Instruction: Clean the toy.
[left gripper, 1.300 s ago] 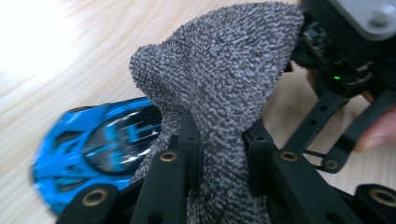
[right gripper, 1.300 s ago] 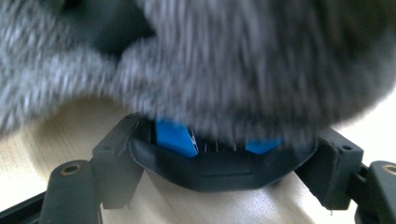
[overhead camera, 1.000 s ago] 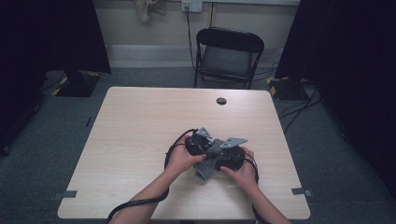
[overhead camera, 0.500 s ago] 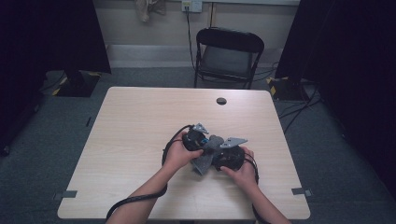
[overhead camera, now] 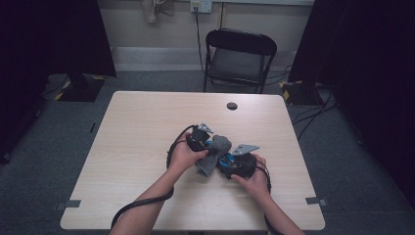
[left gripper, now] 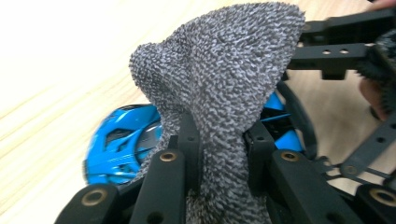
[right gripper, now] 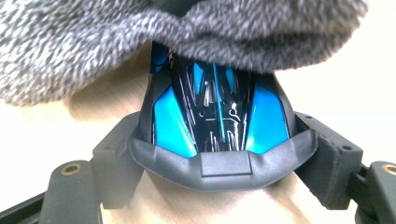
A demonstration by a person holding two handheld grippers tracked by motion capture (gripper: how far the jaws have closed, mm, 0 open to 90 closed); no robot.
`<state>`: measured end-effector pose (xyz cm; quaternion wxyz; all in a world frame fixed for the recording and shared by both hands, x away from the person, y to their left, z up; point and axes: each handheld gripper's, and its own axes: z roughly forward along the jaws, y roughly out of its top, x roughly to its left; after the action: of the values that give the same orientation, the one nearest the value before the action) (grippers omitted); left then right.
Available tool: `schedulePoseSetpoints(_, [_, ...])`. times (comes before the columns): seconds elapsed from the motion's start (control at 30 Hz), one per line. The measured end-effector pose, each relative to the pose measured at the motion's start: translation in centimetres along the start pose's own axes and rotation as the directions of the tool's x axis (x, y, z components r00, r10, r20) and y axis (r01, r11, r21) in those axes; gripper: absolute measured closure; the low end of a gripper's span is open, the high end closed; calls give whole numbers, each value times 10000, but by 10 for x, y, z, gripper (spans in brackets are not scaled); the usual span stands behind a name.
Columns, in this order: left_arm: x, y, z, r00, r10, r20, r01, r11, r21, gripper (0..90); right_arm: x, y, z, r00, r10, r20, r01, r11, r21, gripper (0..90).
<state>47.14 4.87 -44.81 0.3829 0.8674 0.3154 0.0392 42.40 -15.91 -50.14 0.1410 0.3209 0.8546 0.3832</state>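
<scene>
I count one grey cloth (left gripper: 219, 93) and one blue toy car (right gripper: 217, 112) on my one table (overhead camera: 137, 142). Beyond it stands one folding chair (overhead camera: 238, 58), and I see one small dark disc (overhead camera: 232, 105).

Two hands are meeting near the middle of the surface (overhead camera: 147, 127). The left claw (overhead camera: 208, 147) is pinching a grey cloth (overhead camera: 215, 152). The right claw (overhead camera: 230, 164) is holding a blue toy (overhead camera: 224, 164) under the cloth. A chair (overhead camera: 237, 58) is standing behind the surface.
</scene>
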Motion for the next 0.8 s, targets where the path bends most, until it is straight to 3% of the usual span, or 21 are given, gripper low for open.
schedulePoseSetpoints(0.23, [12,-3,-1,9987,-492,-151,492,9988,-31,739,0,0,0,10000,1,0,-1,10000,1,241])
schedulePoseSetpoints(0.8, [37,-10,-3,9924,-950,-786,952,9955,-7,739,0,0,0,10000,6,-1,-6,10000,-2,240])
